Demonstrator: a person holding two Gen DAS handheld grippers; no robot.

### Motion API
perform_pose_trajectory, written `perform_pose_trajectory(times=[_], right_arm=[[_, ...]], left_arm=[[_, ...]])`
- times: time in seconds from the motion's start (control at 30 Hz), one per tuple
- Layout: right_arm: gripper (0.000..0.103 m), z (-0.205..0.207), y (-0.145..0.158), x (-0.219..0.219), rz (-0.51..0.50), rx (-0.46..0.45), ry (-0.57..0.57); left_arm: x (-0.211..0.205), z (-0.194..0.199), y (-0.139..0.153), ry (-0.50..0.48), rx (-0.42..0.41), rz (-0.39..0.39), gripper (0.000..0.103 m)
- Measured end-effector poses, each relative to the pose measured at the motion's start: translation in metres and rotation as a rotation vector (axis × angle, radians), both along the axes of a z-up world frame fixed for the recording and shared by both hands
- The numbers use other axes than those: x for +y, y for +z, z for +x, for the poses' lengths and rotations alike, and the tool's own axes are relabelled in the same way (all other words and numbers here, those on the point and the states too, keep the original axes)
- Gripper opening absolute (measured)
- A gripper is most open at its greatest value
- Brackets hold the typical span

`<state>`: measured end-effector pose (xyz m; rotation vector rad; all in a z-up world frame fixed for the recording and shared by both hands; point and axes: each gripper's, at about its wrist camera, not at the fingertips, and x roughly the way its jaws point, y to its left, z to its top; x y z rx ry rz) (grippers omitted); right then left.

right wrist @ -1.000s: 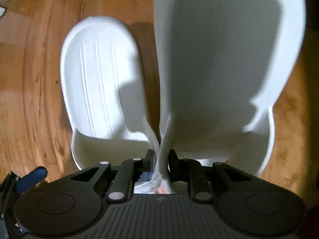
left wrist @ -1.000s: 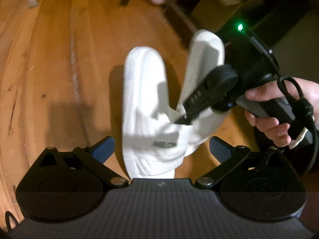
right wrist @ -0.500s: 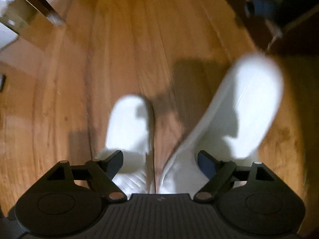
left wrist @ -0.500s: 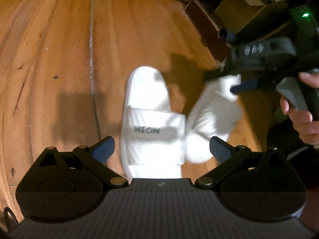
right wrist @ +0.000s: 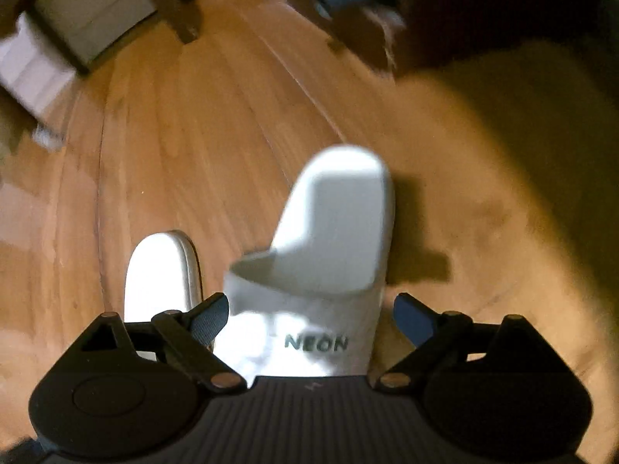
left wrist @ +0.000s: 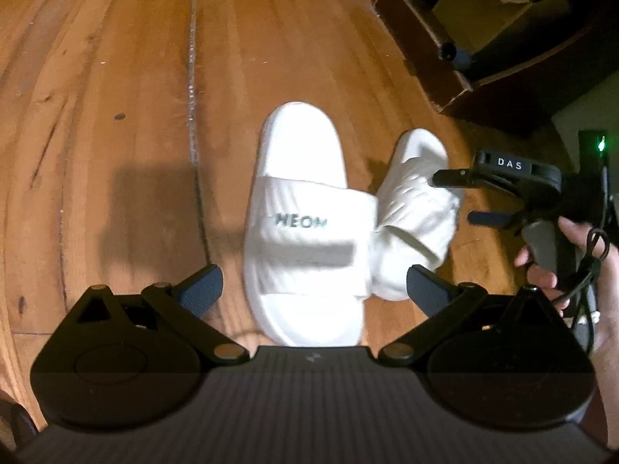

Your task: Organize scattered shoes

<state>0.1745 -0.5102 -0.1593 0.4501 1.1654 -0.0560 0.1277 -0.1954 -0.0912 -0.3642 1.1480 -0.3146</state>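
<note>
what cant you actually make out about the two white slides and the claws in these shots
- Left wrist view: the heel of the left slide is hidden behind the left claw body.
- Left wrist view: the right slide is motion-blurred and tilted against the other; whether it lies flat is unclear.
- Right wrist view: the left slide is partly covered by a right claw finger.
- Right wrist view: background furniture is too blurred to identify.

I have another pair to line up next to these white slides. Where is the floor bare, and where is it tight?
Bare boards lie left of the flat slide, out past the floor seam, and beyond both toes. It is crowded on the right: the second slide leans against the first, with the right gripper and the cardboard box close by.
</note>
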Motion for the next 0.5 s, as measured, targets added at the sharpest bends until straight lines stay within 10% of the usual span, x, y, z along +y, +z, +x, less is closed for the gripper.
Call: perform_pose_trajectory(times=[0.5], right_arm=[[0.095,0.019,-0.007,0.091,0.001,0.09,0.457]], left_arm=[[0.023,-0.007,0.003,0.067,0.03,-0.007,0.103]])
